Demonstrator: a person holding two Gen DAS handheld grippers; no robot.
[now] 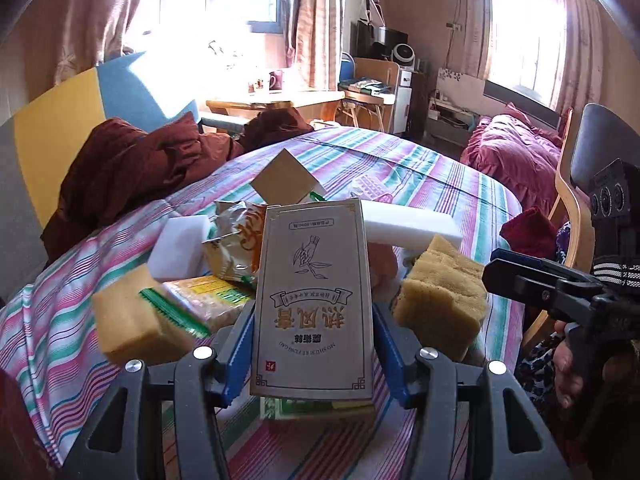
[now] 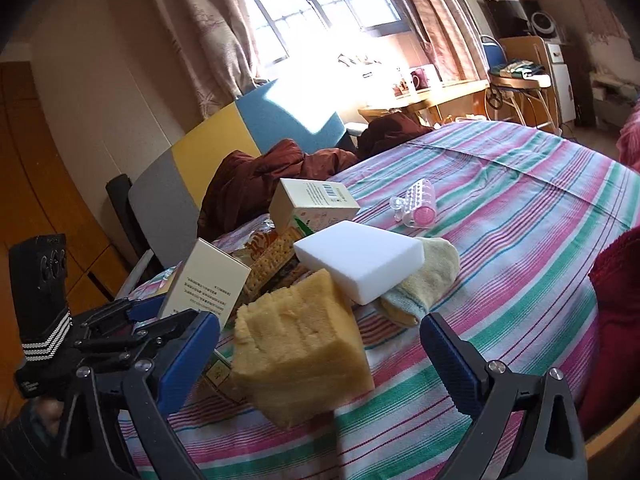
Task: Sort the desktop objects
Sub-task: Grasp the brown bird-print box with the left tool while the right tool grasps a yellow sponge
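left gripper (image 1: 314,344) clamped on upright cardboard box (image 1: 314,300), box held between both blue pads above the striped tablecloth (image 1: 460,168), right gripper (image 2: 320,356) spread wide, yellow sponge (image 2: 298,356) between its fingers, contact unclear, white foam block (image 2: 360,264) just beyond

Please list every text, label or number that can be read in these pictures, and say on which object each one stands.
"MO SHU SI EE FENG GAO", upside down: front of the cream box in the left gripper.
Large Chinese characters on the same box: I cannot read them surely.
Fine print on its side: too small.
Barcode and print on the second cream box: too small.
Yellow-green cracker packet label: blurred.
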